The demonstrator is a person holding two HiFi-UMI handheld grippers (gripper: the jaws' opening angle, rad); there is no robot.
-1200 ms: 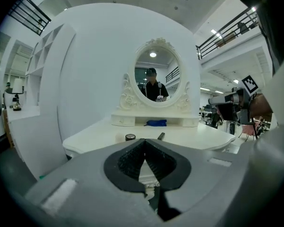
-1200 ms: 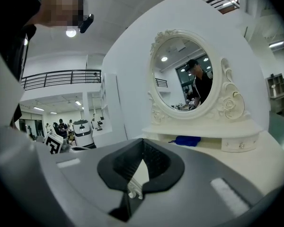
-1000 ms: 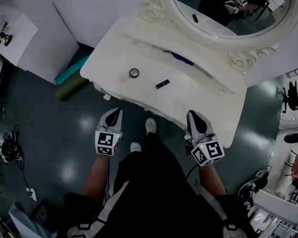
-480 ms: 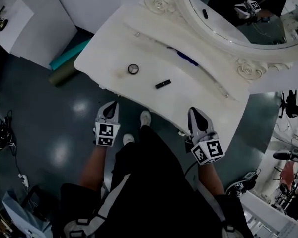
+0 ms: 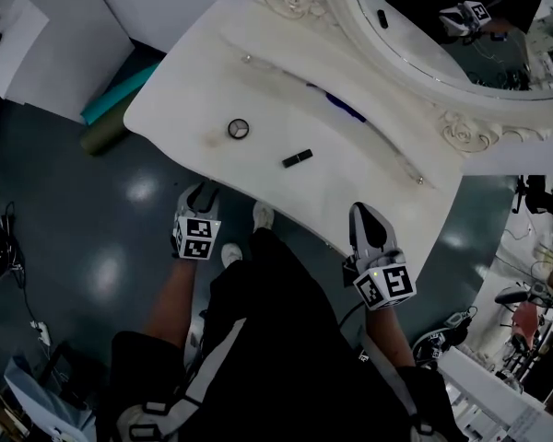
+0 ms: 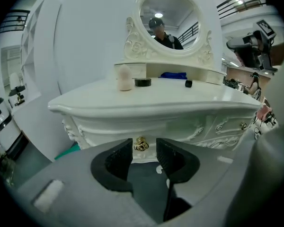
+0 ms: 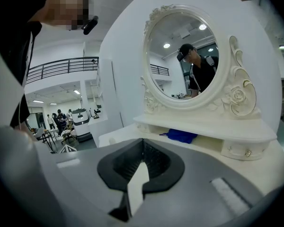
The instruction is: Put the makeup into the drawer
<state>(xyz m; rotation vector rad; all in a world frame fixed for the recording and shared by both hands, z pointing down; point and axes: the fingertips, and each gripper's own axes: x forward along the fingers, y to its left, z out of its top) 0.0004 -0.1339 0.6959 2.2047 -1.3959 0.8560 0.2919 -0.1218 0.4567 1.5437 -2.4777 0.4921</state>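
On the white vanity table (image 5: 194,90) lie a round compact (image 5: 239,128) and a black lipstick (image 5: 297,158). In the left gripper view the compact (image 6: 143,82) and lipstick (image 6: 188,83) sit on the top beside a beige sponge (image 6: 125,77). My left gripper (image 5: 205,191) hangs low at the table's front. Its jaws have just been opening and stand open (image 6: 145,151); the drawer's gold knob (image 6: 141,144) shows in the gap, untouched. My right gripper (image 5: 364,217) is shut and empty (image 7: 143,148) at the front right edge.
An oval mirror (image 5: 461,26) in a carved frame stands at the table's back, with a blue cloth (image 5: 344,109) on the shelf below it. A small side drawer with a knob (image 7: 247,152) sits at the right. A green roll (image 5: 106,132) lies on the floor to the left.
My left gripper has sunk below the table's front edge and now looks smaller in the head view. The right gripper has stayed near the front right edge.
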